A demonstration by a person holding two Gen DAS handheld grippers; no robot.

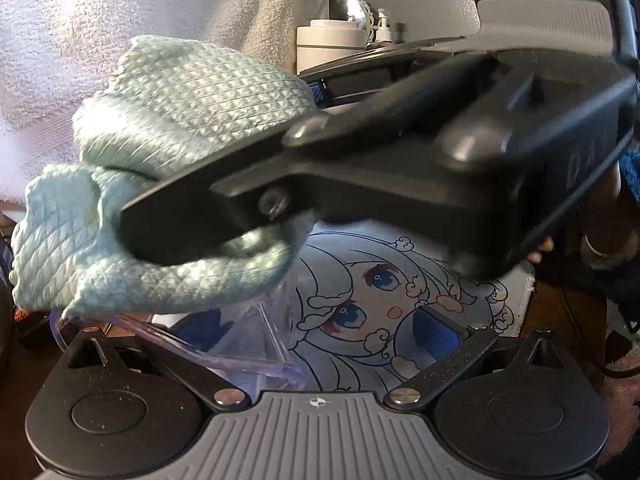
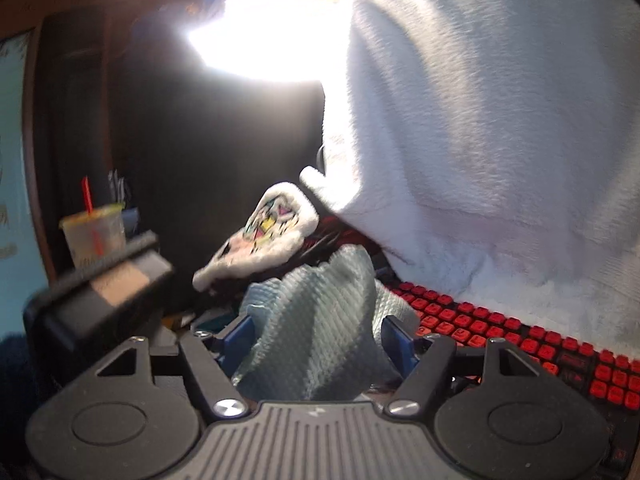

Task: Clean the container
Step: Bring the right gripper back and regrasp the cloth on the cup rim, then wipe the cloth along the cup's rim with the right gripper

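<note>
A pale green waffle-weave cloth [image 1: 188, 108] is bunched in my right gripper [image 1: 160, 176], which crosses the middle of the left wrist view from the right. In the right wrist view the cloth [image 2: 312, 320] fills the gap between the blue pads [image 2: 240, 340] of that gripper [image 2: 318, 340], which is shut on it. A clear plastic container [image 1: 256, 344] sits low on the left, just under the cloth, with its corner in front of my left gripper's left finger. My left gripper [image 1: 318, 334] has its fingers wide apart, and its right pad [image 1: 436, 332] touches nothing.
A desk mat printed with a cartoon character [image 1: 380, 300] lies below. A white canister [image 1: 328, 40] stands behind. A red-lit keyboard [image 2: 520, 344], a white fleece garment [image 2: 480, 120], a cup with a red straw [image 2: 96, 236] and a fluffy patterned item [image 2: 260, 236] surround the work area.
</note>
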